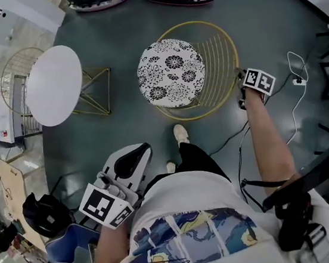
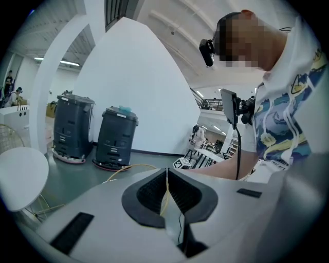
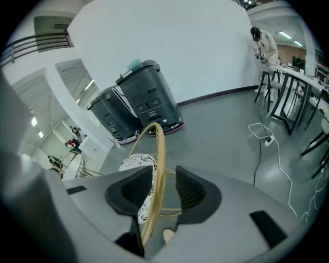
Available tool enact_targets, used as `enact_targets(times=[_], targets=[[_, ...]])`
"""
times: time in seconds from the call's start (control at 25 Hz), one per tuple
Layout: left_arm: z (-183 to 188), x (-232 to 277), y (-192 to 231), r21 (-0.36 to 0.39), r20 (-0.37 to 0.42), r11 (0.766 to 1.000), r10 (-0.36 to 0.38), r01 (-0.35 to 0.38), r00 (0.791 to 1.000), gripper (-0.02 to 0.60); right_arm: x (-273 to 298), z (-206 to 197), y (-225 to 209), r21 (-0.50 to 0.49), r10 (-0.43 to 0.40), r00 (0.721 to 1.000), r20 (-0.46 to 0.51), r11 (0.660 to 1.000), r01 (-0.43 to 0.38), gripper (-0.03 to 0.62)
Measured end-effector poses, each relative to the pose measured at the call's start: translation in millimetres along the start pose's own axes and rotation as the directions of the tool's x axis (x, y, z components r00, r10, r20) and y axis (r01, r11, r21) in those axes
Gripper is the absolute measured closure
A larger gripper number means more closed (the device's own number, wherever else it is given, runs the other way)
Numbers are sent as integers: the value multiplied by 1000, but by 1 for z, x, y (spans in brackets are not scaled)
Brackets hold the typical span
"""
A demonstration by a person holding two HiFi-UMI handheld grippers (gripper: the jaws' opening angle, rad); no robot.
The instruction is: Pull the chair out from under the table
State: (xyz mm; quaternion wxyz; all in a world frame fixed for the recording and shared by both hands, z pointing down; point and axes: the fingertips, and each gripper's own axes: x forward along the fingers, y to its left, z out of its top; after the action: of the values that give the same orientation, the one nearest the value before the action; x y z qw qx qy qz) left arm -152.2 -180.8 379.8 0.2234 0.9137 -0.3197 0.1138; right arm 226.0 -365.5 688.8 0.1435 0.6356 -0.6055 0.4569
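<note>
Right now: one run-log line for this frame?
right gripper: open, chair rim between jaws | left gripper: shut, empty | chair: stands apart from table

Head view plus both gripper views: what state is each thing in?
Wire chair: upright, standing clear of the table.
Floral cushion: lying on the chair seat.
Round white table: upright, apart from the chair.
Right gripper: open, chair rim between its jaws, not pinched.
Left gripper: shut, holding nothing.
</note>
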Motion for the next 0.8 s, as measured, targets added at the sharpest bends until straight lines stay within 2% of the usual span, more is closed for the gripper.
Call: enact_targets(times=[0.24, 0.48, 0.64, 0.8], targets=[[-22, -58, -18, 6, 55, 1000, 23, -24, 998, 563, -48, -29, 28, -106, 1, 1000, 25, 994, 2, 471], [-54, -118, -52, 18, 94, 999, 32, -33, 995, 563, -102, -70, 61, -227, 23, 999, 33, 974, -14, 471], [-80, -154, -81, 22, 120, 999, 36, -39, 992, 563, -147, -110, 91, -300, 113, 993, 31, 949, -99, 473], [-104, -187, -92, 3, 152, 998, 56, -57, 987, 563, -193, -166, 127, -402, 197, 980, -3, 897, -182, 502]])
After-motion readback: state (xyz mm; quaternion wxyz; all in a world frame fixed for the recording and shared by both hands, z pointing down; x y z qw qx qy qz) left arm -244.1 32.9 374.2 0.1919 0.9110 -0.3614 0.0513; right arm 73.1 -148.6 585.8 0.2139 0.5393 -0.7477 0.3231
